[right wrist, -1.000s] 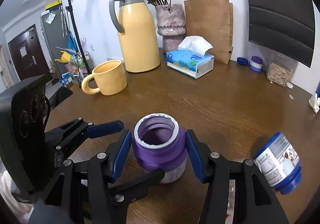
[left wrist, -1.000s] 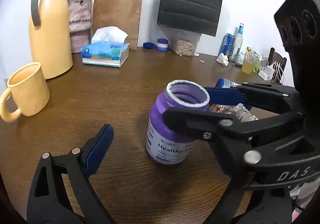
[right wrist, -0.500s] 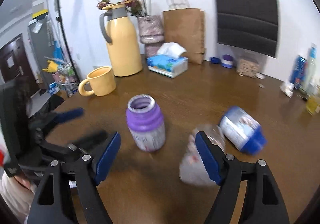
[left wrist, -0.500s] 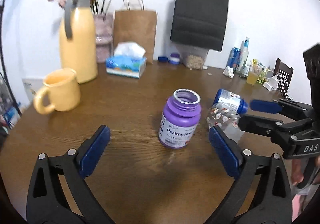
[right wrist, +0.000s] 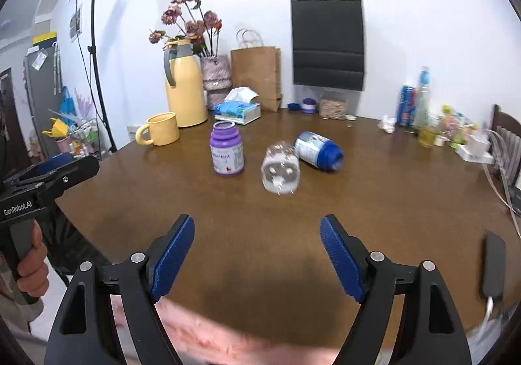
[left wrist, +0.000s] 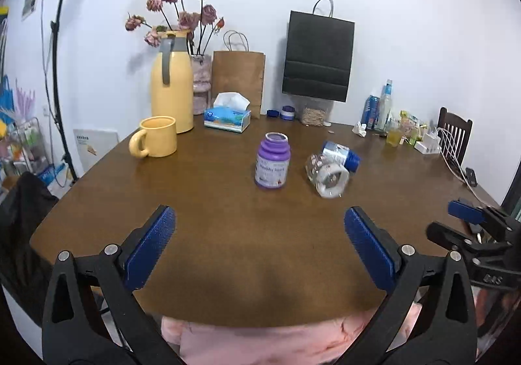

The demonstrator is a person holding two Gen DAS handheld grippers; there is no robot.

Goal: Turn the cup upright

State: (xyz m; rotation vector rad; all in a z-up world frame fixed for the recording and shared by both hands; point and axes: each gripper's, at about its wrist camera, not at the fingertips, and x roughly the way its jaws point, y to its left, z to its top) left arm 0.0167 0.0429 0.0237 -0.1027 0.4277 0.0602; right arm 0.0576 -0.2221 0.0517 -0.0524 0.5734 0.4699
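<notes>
The purple cup [left wrist: 272, 161] stands upright, mouth open, label facing forward, both hand-held grippers [left wrist: 260, 244] [right wrist: 257, 254] spread wide, empty.

The purple jar [left wrist: 272, 161] [right wrist: 227, 149] is standing upright near the middle of the wooden table [left wrist: 228, 234] [right wrist: 374, 202], its mouth open and facing up, a white label wrapping its body. Just beside it, a clear glass jar [left wrist: 327, 176] [right wrist: 280, 167] and a blue-capped bottle [left wrist: 341, 152] [right wrist: 317, 146] are lying on their sides.
</notes>
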